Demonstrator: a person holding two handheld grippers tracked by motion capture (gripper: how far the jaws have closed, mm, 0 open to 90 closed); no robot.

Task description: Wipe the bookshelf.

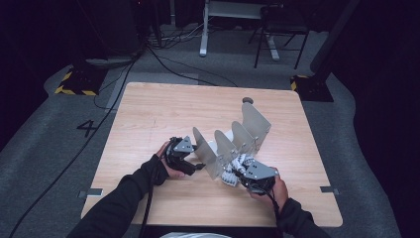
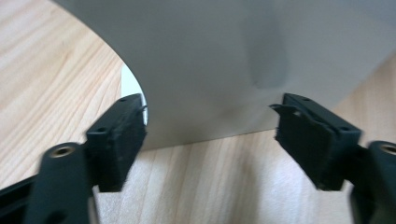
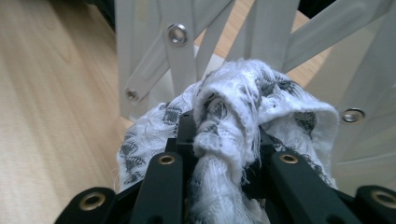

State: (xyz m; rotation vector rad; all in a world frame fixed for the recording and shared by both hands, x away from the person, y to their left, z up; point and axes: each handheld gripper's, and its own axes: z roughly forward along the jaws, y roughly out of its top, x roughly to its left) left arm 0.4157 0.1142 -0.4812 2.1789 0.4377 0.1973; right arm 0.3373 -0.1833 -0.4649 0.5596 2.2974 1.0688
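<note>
A folding rack [image 1: 236, 136] of several upright grey panels joined by a white scissor lattice [image 3: 187, 56] stands on the wooden table [image 1: 148, 114]. My left gripper [image 1: 198, 166] sits at the rack's left end, open. In the left gripper view its jaws [image 2: 208, 135] are spread wide just short of the nearest grey panel [image 2: 224, 60], and the pads touch nothing. My right gripper [image 1: 241, 172] is at the rack's near right side, shut on a white cloth with a grey pattern [image 3: 243, 102]. The bunched cloth [image 1: 232, 171] hangs against the lattice.
A small grey round knob [image 1: 247, 100] sits at the top of the farthest panel. Beyond the table are a black chair [image 1: 280, 29], white desk legs [image 1: 204, 29], floor cables [image 1: 163, 62] and a hazard-striped stand base [image 1: 77, 82]. The tabletop's left and far parts are bare wood.
</note>
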